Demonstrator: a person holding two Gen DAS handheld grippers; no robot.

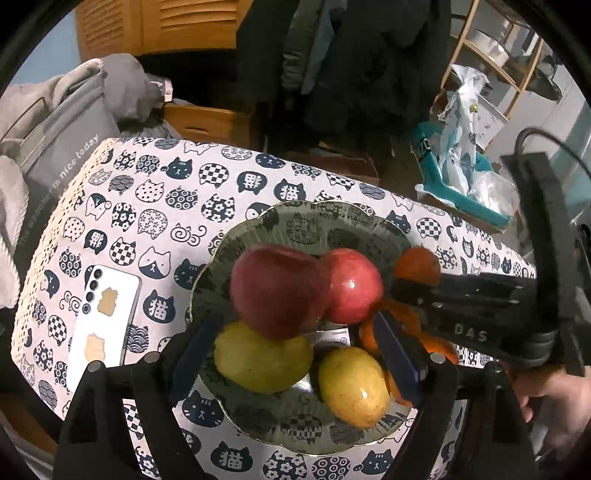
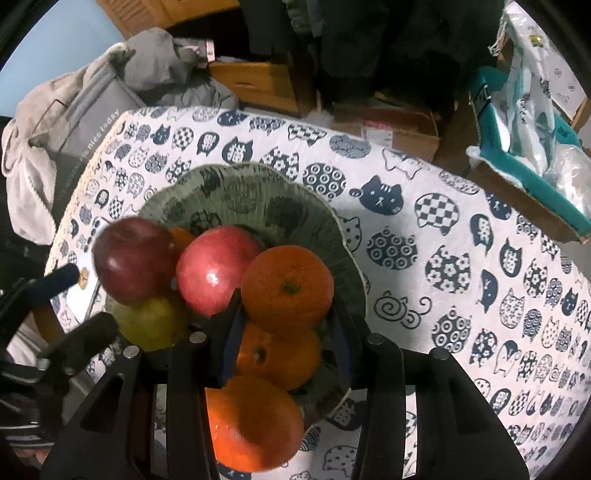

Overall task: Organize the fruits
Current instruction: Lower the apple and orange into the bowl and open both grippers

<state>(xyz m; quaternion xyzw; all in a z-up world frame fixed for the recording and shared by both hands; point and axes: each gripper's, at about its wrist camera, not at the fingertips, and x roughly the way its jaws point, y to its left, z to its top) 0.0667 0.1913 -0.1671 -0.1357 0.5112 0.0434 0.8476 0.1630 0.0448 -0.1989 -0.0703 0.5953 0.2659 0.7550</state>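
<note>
A lived-in room at home, crowded with everyday belongings

Below the tongs, a table (image 1: 155,206) wears a cat-print cloth and carries a scalloped fruit plate (image 1: 306,225) and a white phone (image 1: 107,325) off to their left; beyond the table's far edge hang dark coats (image 1: 369,55) in front of slatted wooden furniture (image 1: 159,26), with a grey bag (image 1: 70,147) under heaped clothing to the far left and a wooden shelf rack (image 1: 495,51) above a teal box (image 1: 461,184) stuffed with plastic bags to the far right

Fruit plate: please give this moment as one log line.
left gripper: open around dark apple | right gripper: shut on orange | over plate
</note>
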